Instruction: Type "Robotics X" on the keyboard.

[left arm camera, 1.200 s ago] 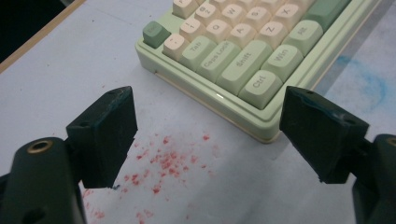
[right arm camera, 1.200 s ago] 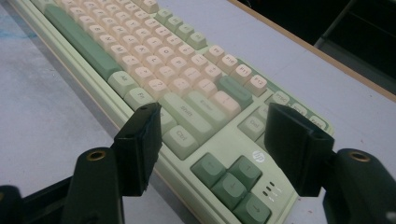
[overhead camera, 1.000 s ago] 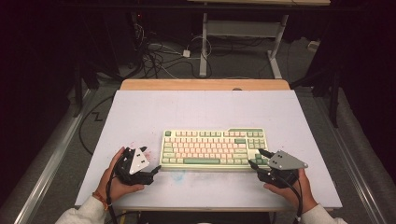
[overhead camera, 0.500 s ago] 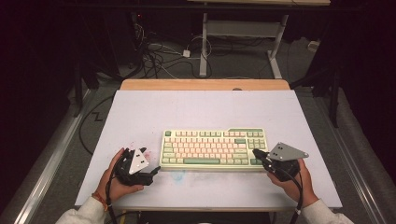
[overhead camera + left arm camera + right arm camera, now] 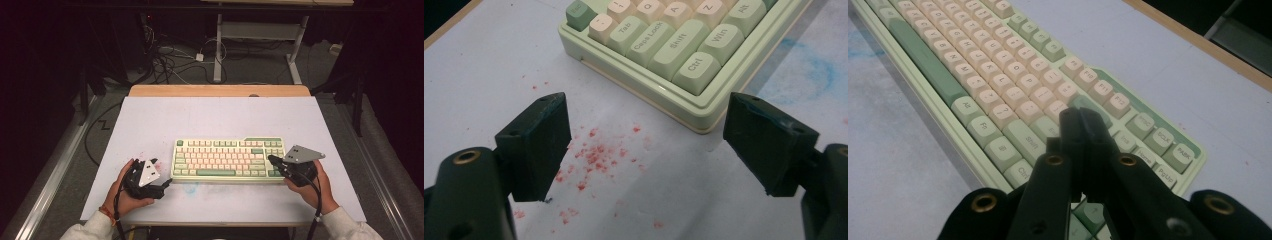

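At the near left of the worktop (image 5: 150,120), the left hand-held gripper (image 5: 161,183) lies low in the person's left hand (image 5: 125,192), its tip aimed toward the keyboard's near left corner. In the left gripper view its two black jaws stand wide apart with nothing between them; the bare white surface there carries a scatter of red specks (image 5: 591,155). Just beyond the jaws sits the keyboard's corner, with the Ctrl, Shift and Caps Lock keys readable.

The keyboard (image 5: 227,160) rests flat near the middle of the worktop, toward the near edge. Its case is pale green, with cream and green keys. Its long axis runs left to right, parallel to the near edge, and the space bar row faces the person. A faint blue smudge (image 5: 192,187) marks the surface just in front of its left half.

At the right, the right hand-held gripper (image 5: 272,161) is held in the right hand (image 5: 315,187), with its tip over the keyboard's right end. In the right gripper view the jaws are pressed together with nothing held, poised above the keys near the right Shift; whether the tips touch a key I cannot tell.
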Tool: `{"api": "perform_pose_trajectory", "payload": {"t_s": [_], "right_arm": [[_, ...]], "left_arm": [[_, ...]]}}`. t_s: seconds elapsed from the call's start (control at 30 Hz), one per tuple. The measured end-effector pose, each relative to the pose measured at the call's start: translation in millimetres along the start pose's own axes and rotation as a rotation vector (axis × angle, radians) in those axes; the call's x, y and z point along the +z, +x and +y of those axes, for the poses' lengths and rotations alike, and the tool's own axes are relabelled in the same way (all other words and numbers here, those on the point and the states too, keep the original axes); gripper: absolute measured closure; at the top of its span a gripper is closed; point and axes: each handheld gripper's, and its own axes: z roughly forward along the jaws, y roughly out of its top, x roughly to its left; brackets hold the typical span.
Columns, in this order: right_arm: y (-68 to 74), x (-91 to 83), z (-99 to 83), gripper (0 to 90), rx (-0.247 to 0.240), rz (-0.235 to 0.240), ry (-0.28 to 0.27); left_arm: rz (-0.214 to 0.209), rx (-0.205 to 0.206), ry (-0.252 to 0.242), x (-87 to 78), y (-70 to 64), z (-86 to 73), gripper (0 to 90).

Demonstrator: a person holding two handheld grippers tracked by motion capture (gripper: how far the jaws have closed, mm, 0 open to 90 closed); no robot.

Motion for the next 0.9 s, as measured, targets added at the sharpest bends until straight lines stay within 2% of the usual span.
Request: {"api": "perform_pose_trajectory", "payload": {"t_s": [0.33, 0.6, 0.9], "right_arm": [[2.8, 15.4, 8.9, 90.0, -0.025, 0.040, 0.032], [4.6, 28.1, 11.2, 90.0, -0.033, 0.061, 0.062], [8.3, 40.3, 12.8, 90.0, -0.046, 0.084, 0.091]], "left_arm": [[-0.005, 0.004, 0.006, 0.3, 0.1, -0.1, 18.0], [-0.014, -0.009, -0.002, 0.9, -0.2, 0.3, 18.1], [-0.017, -0.002, 0.001, 0.9, -0.1, 0.2, 18.1]]}}
